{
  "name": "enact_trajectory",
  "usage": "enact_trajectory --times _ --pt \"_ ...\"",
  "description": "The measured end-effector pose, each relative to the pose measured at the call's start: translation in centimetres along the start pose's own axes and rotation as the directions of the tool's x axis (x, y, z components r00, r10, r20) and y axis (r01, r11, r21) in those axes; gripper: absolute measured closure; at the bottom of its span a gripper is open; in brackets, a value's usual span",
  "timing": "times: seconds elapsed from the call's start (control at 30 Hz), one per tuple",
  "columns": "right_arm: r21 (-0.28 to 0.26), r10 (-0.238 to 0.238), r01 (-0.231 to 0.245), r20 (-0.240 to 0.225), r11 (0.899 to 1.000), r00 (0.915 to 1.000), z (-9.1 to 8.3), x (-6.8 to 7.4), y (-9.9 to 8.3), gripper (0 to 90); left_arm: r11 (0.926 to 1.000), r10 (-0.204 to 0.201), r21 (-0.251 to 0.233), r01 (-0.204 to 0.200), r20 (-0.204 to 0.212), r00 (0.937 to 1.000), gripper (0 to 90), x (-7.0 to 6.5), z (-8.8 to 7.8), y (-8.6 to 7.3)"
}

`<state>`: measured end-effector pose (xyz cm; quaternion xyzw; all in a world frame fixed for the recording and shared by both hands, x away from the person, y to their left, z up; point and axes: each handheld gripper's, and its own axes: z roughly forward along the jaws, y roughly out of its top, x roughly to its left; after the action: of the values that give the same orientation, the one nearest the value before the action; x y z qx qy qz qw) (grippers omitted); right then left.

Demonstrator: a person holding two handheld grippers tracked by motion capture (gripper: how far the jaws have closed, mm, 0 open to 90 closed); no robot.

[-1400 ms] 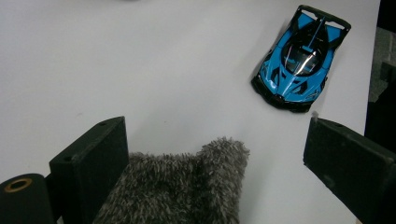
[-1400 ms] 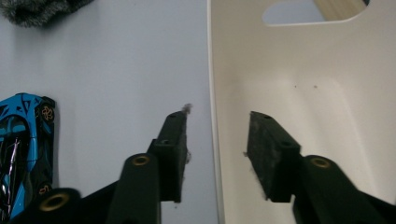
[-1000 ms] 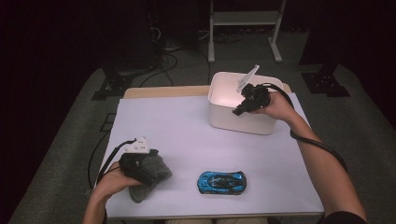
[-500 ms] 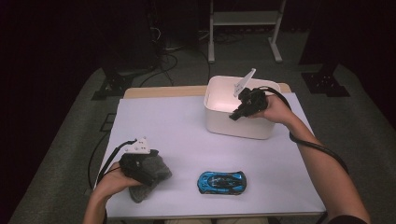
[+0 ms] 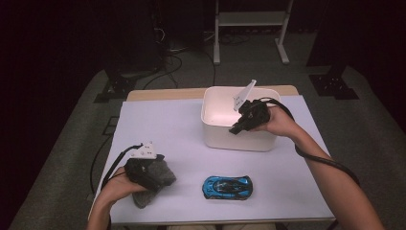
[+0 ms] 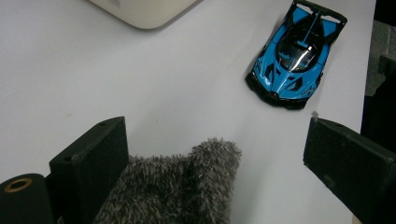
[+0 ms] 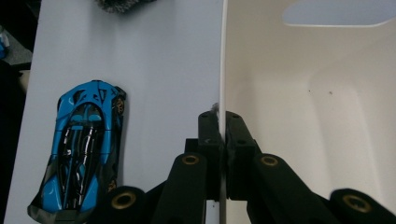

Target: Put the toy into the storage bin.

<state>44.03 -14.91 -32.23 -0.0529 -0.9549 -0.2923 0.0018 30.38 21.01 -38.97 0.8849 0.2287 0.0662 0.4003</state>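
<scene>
My right gripper (image 5: 238,128) is shut on the near wall of a white bin (image 5: 239,141), one jaw inside and one outside. In the right gripper view the thin wall (image 7: 222,56) runs straight between the closed jaws of that gripper (image 7: 222,135). A blue toy car (image 5: 226,187) lies on the white table top in front of the bin. My left gripper (image 5: 160,179) rests open at the front left over a grey fuzzy cloth (image 5: 143,196). In the left gripper view the cloth (image 6: 177,186) lies against one jaw, with the car (image 6: 294,56) ahead.
The table (image 5: 163,120) is covered in white, with dark floor all round. A metal stand (image 5: 249,19) and cables are beyond the far edge. The bin's inside (image 7: 303,116) looks bare. The car (image 7: 81,144) lies left of the bin wall.
The right gripper has slid to the left, and the white bin has moved left with it. The left gripper, cloth and car have stayed put.
</scene>
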Motion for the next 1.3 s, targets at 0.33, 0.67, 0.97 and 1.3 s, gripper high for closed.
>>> enact_trajectory --times 0.33,0.67,0.97,1.3 --pt "0.002 -0.028 0.028 -0.018 1.000 0.9995 0.6 1.9 1.0 86.2 0.9999 0.010 0.009 -0.010 0.002 0.9999 6.3 -0.2 0.1 0.0" --pt "-0.003 -0.035 0.035 -0.022 0.999 0.9991 1.1 3.5 1.4 86.1 0.9997 0.014 0.019 -0.015 0.006 0.9999 6.3 -0.2 0.2 0.1" --pt "-0.002 -0.050 0.050 -0.038 0.999 0.9980 1.4 4.8 1.7 86.1 0.9998 0.007 0.017 -0.007 0.010 0.9999 6.3 -0.3 0.4 0.0" --pt "0.006 -0.060 0.061 -0.054 0.998 0.9967 1.6 5.5 2.1 85.3 0.9997 0.015 0.020 -0.015 0.014 0.9998 6.4 -0.3 0.4 0.1"
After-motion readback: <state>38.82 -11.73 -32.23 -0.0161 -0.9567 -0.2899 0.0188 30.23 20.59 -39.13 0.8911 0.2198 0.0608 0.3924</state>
